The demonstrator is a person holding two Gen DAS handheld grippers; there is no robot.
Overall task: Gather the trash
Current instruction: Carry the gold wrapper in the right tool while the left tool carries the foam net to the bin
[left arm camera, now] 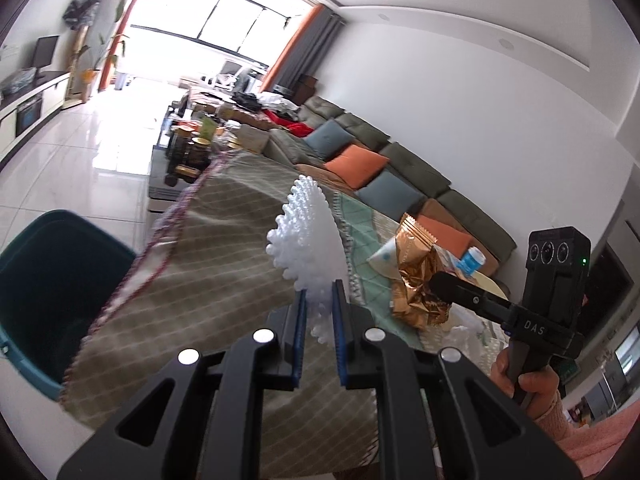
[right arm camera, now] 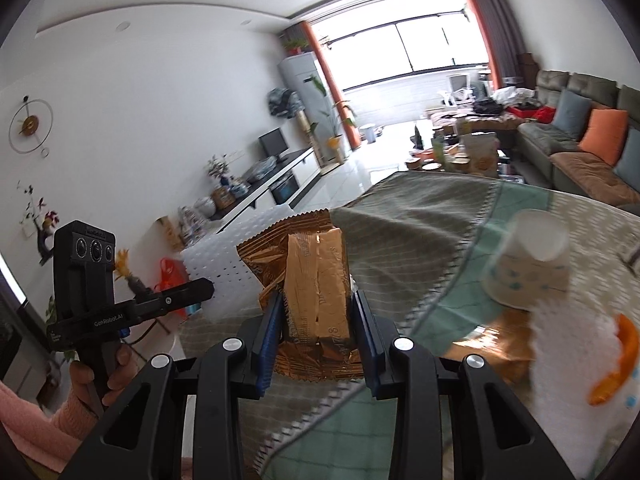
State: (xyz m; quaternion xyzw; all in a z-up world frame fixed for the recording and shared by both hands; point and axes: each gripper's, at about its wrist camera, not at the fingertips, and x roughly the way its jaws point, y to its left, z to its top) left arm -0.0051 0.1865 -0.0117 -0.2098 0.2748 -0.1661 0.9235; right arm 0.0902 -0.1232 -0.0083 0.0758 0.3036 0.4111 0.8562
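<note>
My left gripper (left arm camera: pixel 320 294) is shut on a white bumpy foam sheet (left arm camera: pixel 306 236), held above the cloth-covered table (left arm camera: pixel 224 264). The sheet also shows in the right wrist view (right arm camera: pixel 224 276). My right gripper (right arm camera: pixel 316 300) is shut on a crumpled gold snack wrapper (right arm camera: pixel 314 276), held above the table; the wrapper also shows in the left wrist view (left arm camera: pixel 416 276), at the right gripper's fingers. A teal trash bin (left arm camera: pixel 52 288) stands on the floor to the left of the table.
On the table (right arm camera: pixel 400 216) lie a tipped paper cup (right arm camera: pixel 528 260), a white tissue with orange peel (right arm camera: pixel 616 348) and a small blue-capped bottle (left arm camera: pixel 472 260). A sofa (left arm camera: pixel 384 160) with cushions runs along the wall. A cluttered coffee table (left arm camera: pixel 200 140) stands beyond.
</note>
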